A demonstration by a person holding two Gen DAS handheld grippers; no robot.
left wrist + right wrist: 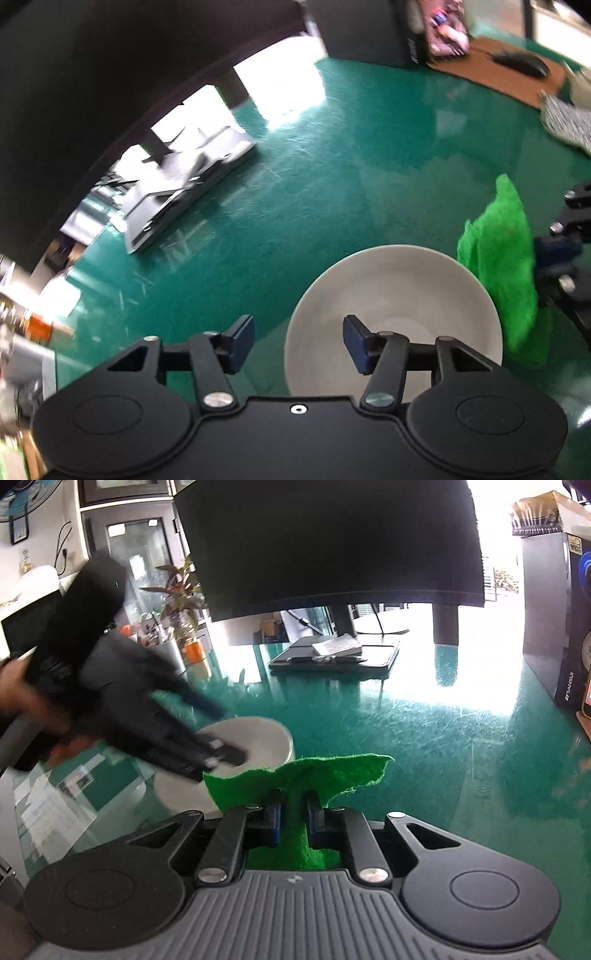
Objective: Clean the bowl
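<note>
1. Bowl (pixel 391 295): a plain white bowl stands upright on the green glass tabletop (pixel 295 184), well in from the far edge where a monitor (pixel 328 539) stands. Its inside shows bare and pale; no food, water or residue can be made out, though the frame is slightly blurred.

2. Left gripper (pixel 299 341): its jaws stand wide apart and grip nothing. The right finger (pixel 356 343) reaches over the bowl's near rim, the left finger stays outside it. Judged, this straddle suits pinching the wall to steady the bowl. In the right wrist view the gripper is motion-blurred above the bowl, held by a hand (pixel 22 698).

3. Green cloth (pixel 295 779): a scouring-type pad, clamped between the pads of the right gripper (pixel 293 819), with most of its sheet free ahead of the jaws, so a broad face can meet the bowl. It hangs just beside the bowl's right rim, not inside it.

4. Stage: the scene fits both a cloth about to enter the bowl and one just withdrawn from a wiped bowl.

5. Surroundings: a closed notebook folder (pixel 332 653) lies near the far edge; a speaker box (pixel 546 609) stands at the far right corner.
</note>
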